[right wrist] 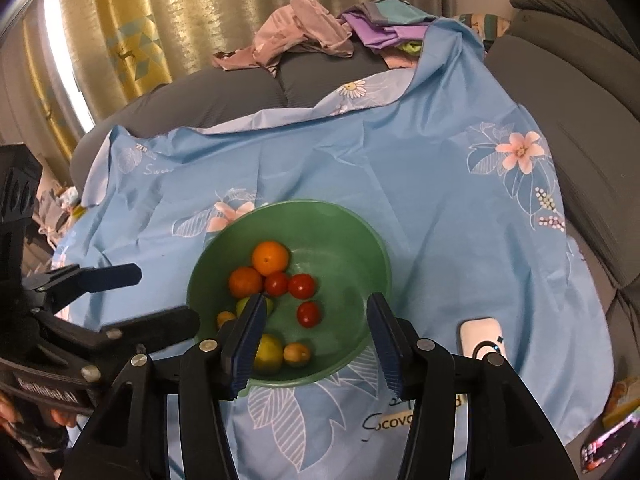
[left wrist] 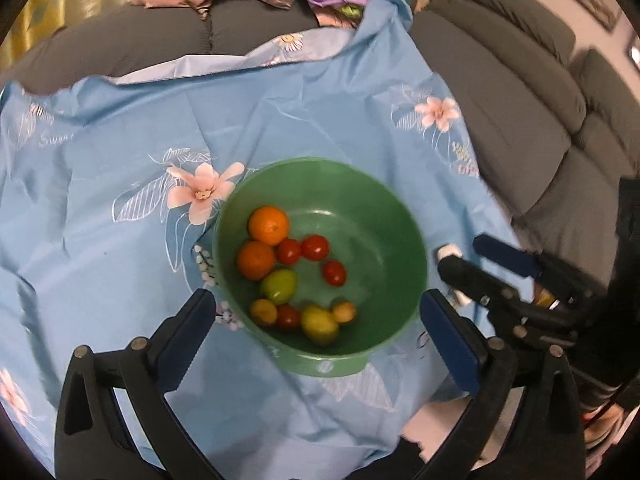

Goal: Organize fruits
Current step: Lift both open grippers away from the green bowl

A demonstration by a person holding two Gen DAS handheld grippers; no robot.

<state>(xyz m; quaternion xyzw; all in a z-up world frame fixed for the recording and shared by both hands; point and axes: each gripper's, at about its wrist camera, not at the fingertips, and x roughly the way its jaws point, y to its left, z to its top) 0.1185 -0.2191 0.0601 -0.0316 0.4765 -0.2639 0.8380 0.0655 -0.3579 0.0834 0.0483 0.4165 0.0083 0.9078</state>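
A green bowl stands on a blue floral cloth. It holds two oranges, several red tomatoes, two green fruits and small yellowish fruits. My left gripper hangs above the bowl's near side, its jaws wide open and empty. In the right wrist view the left gripper sits left of the bowl. My right gripper is over the bowl's near half, open, with nothing between its pads. From the left wrist it shows as the right gripper beside the bowl's right rim.
A white device lies on the cloth right of the bowl. Grey sofa cushions border the cloth at the back and right. A pile of clothes sits behind, before a curtain. A phone lies at the lower right.
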